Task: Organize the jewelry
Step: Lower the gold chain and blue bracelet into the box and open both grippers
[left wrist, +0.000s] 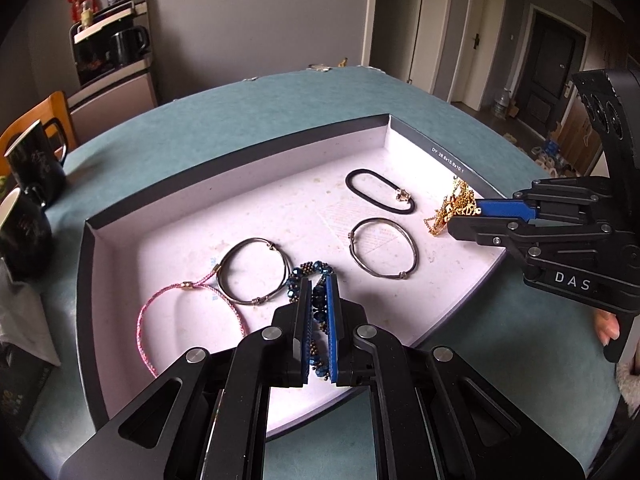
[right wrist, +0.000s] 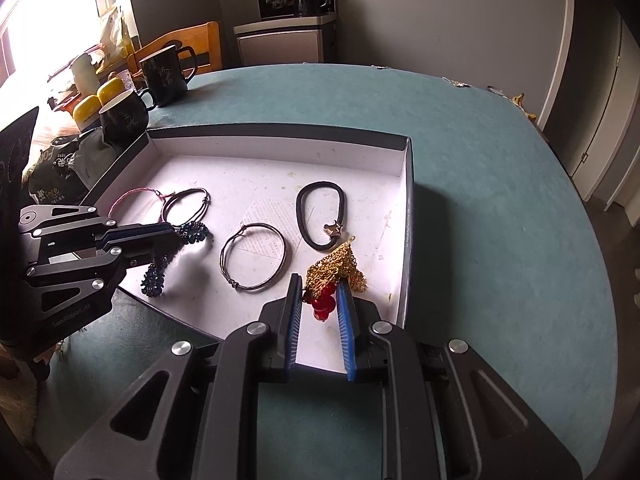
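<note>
A shallow box [left wrist: 240,160] [right wrist: 280,134] with a white floor lies on the teal table. My left gripper [left wrist: 319,280] [right wrist: 176,236] is shut on a blue beaded bracelet [left wrist: 310,270] [right wrist: 156,276] at the box's near edge. At the right end, my right gripper [right wrist: 319,282] [left wrist: 452,220] is shut on a gold chain [right wrist: 334,264] [left wrist: 448,208] with red beads [right wrist: 322,300]. Loose on the floor lie a black hair tie [left wrist: 380,192] [right wrist: 320,216], a dark wire bangle [left wrist: 382,248] [right wrist: 254,258], a dark cord bracelet [left wrist: 252,272] and a pink braided bracelet [left wrist: 188,308].
Two black mugs [left wrist: 36,160] [right wrist: 166,70] stand left of the box, with yellow-lidded jars [right wrist: 110,88] and bags [right wrist: 60,176] beyond them. A wooden chair [right wrist: 192,40] sits behind the table. A person's fingers [left wrist: 608,326] hold the right gripper's handle.
</note>
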Demonstrator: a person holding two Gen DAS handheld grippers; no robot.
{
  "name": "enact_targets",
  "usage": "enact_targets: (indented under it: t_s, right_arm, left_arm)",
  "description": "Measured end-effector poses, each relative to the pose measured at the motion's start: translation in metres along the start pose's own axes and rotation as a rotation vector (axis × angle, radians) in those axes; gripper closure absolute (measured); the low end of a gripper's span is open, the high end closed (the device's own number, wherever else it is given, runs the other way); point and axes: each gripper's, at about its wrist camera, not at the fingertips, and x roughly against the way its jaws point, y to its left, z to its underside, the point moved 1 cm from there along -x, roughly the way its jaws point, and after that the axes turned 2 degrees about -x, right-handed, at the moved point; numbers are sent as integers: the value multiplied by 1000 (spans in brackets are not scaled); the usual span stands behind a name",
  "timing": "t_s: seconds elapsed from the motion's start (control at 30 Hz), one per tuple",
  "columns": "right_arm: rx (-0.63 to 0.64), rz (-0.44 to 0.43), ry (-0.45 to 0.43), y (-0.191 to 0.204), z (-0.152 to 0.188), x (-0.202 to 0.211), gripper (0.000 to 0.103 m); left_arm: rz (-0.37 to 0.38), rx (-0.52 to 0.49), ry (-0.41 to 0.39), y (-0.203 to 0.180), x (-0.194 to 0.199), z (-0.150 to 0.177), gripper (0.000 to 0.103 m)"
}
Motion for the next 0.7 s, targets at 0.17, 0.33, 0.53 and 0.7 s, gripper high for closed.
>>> enact_targets:
  t_s: [0.17,0.33,0.53,0.7]
  right_arm:
    - [1,0,-2,-1,1,2,84]
    - [-5,0,-8,-1,2,4,75]
    - [-14,-7,-32,-1,1,12,65]
    - [-26,-28,-74,-1,-1,25,52]
  left_arm:
    - [-12,5,0,2,-1,-1,89]
    - [-23,12,-1,4,-1,-1,84]
    - [-24,5,-16,1,2,-2,65]
    - [-35,-4,-52,-3,11,-4,49]
